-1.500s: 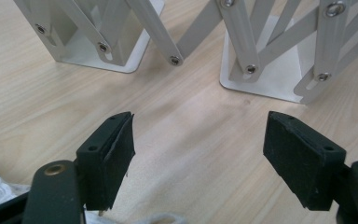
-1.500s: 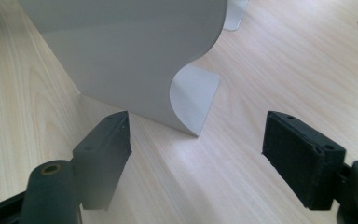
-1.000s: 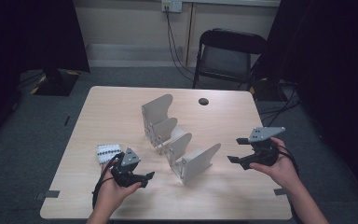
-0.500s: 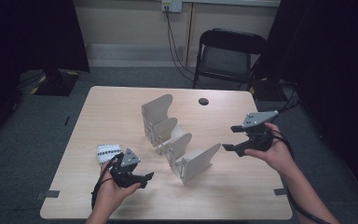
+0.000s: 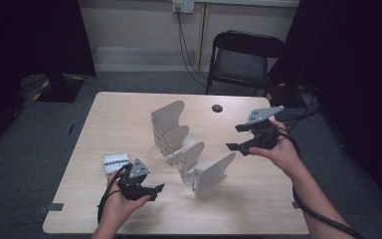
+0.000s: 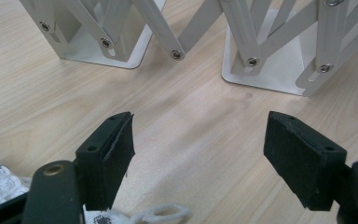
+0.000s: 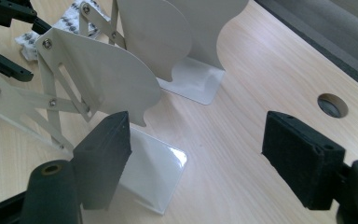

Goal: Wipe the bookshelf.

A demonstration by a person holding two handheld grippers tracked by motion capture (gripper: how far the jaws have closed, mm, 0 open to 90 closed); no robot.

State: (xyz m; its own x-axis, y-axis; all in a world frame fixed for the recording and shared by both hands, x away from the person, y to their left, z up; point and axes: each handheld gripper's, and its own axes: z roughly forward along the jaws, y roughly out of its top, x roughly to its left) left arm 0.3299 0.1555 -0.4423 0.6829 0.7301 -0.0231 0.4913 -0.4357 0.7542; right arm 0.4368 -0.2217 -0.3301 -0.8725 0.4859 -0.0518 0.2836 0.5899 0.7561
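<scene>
Two grippers: one in each hand, both with nothing between the jaws
Left gripper: held low over the near left part of the pale wooden table; forearm enters from the bottom edge, wrist bent inward; jaws point right, toward the rack; pads stand wide apart over bare wood in the left gripper view
Right gripper: raised above the right side of the table, clear of the surface; forearm angled in from the lower right; jaws point left at the rack, spread wide
Rack: white metal expanding divider rack with scissor-link arms; upright at table centre, between the two grippers, touched by neither
Cloth: white cloth with black dots; lies flat, just beside the left hand
</scene>
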